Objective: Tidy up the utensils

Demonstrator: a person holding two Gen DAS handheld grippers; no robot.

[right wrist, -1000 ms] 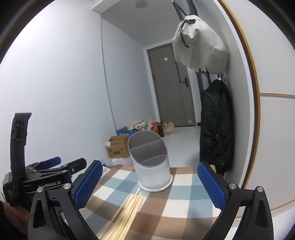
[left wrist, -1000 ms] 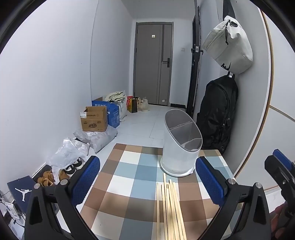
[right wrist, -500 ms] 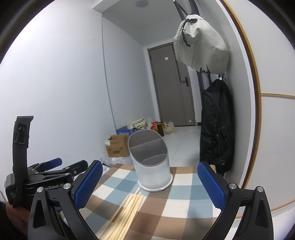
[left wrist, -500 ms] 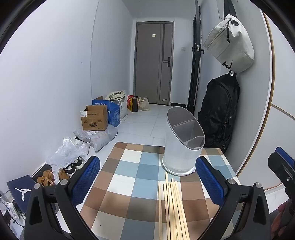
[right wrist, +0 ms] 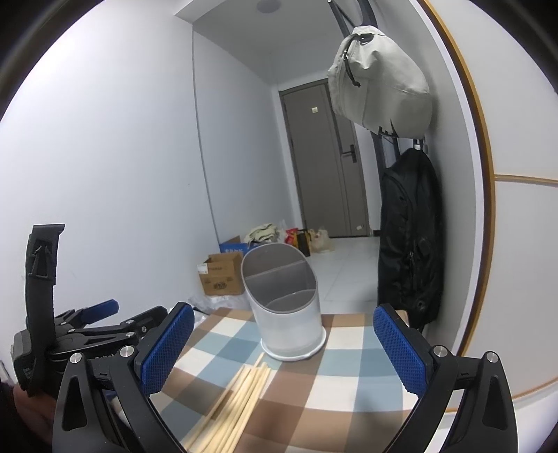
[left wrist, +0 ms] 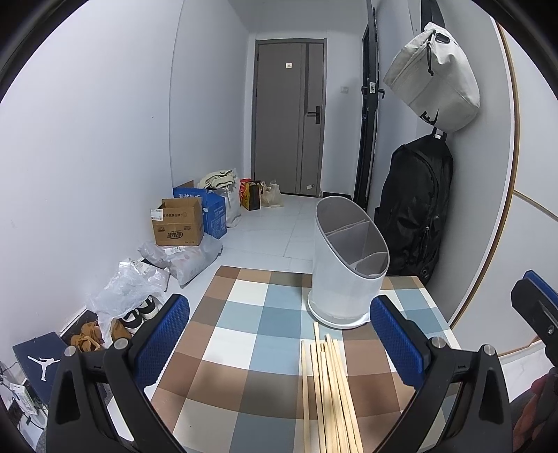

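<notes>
Readable marks: Jumpman logo on the dark blue box (left wrist: 38,355) on the floor at lower left; Chinese print on the cardboard box (left wrist: 178,227) and the blue box (left wrist: 209,209) behind it, too small to read. Partial "Robot" lettering on the left tongs' body in the right wrist view, mostly hidden.

Left wrist view only: shoes (left wrist: 137,313) under a clear plastic bag (left wrist: 125,289), grey mailer bags (left wrist: 185,256), Jumpman box. Right wrist view only: whole left tongs from the side, ceiling light (right wrist: 268,5). Both: white bag (left wrist: 432,78) hung above black backpack (left wrist: 415,205), grey door (left wrist: 289,115).

Left tongs (left wrist: 279,338): spread wide, nothing between the pads, clear of the bench. Right tongs (right wrist: 284,346): same, wide apart, gripping nothing.

Chopsticks (left wrist: 329,390) lie bundled flat on the checked bench (left wrist: 244,334), tips just short of the white divided utensil holder (left wrist: 345,261), which stands upright near the far edge. Holder compartments look empty.
</notes>
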